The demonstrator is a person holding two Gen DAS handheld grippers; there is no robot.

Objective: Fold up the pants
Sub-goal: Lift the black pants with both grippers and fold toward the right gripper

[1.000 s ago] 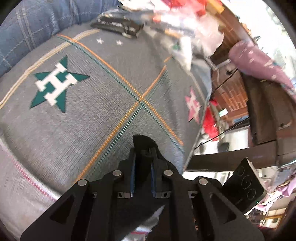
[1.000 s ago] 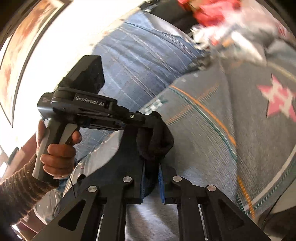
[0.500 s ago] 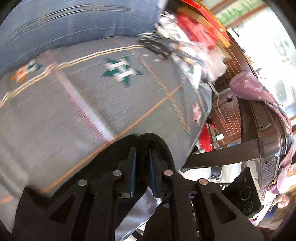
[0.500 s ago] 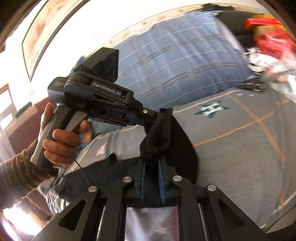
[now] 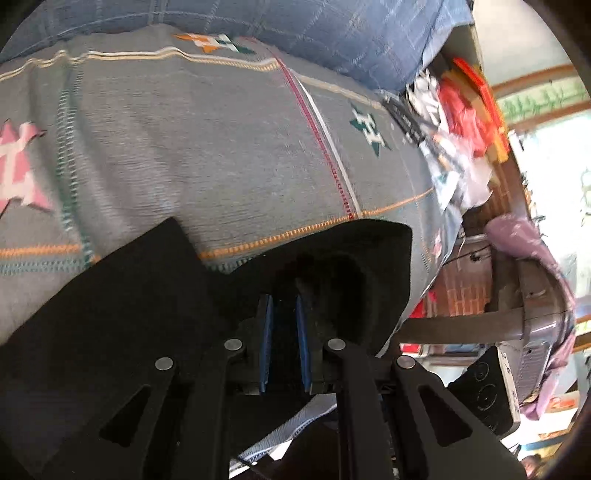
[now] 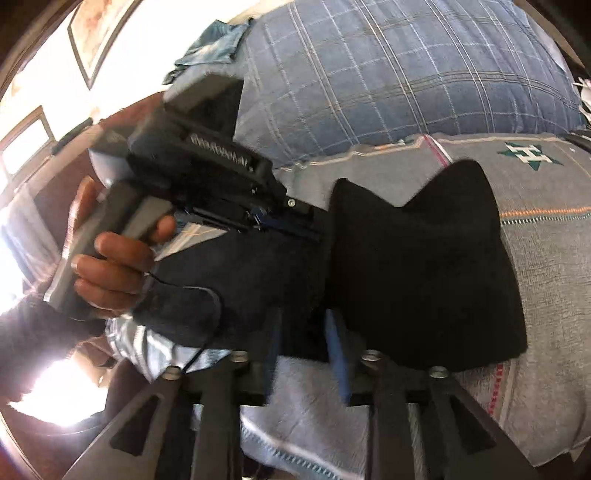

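Left wrist view: jaws of the left gripper [image 5: 284, 332] drawn nearly together, blue pads [image 5: 266, 343] pinching a fold of the black soft-fabric pants [image 5: 122, 314]. Pants spreading left of and beyond the jaws, one pointed flap up to the left, a rounded edge up to the right, lying on the grey woven bedspread with orange, green and red stitched lines [image 5: 207, 147]. Farther beyond the jaws, a blue checked pillow [image 5: 332, 33]. Up and to the right, a heap of red, white and clear-plastic clutter [image 5: 461, 110] at the bedspread's edge, well apart from the pants. Right of the jaws, off the bed, a lilac cloth [image 5: 528, 243] draped over a dark piece of furniture. On the bedspread, star motifs bearing a white letter H, green [image 5: 369, 133] to the upper right, pink [image 5: 18, 166] far left.

Right wrist view: jaws of the right gripper [image 6: 306, 354] opening, blue pads [image 6: 336, 343] standing apart, black cloth between them, not visibly pressed. Bulk of the pants just beyond and right of the jaws, flat on the bedspread. Left of the jaws, the left gripper held in the person's left hand [image 6: 110, 266], its fingers clamped on the pants' edge. Writing on that gripper's body blurred, unreadable. Pillow beyond; green H star to the upper right.
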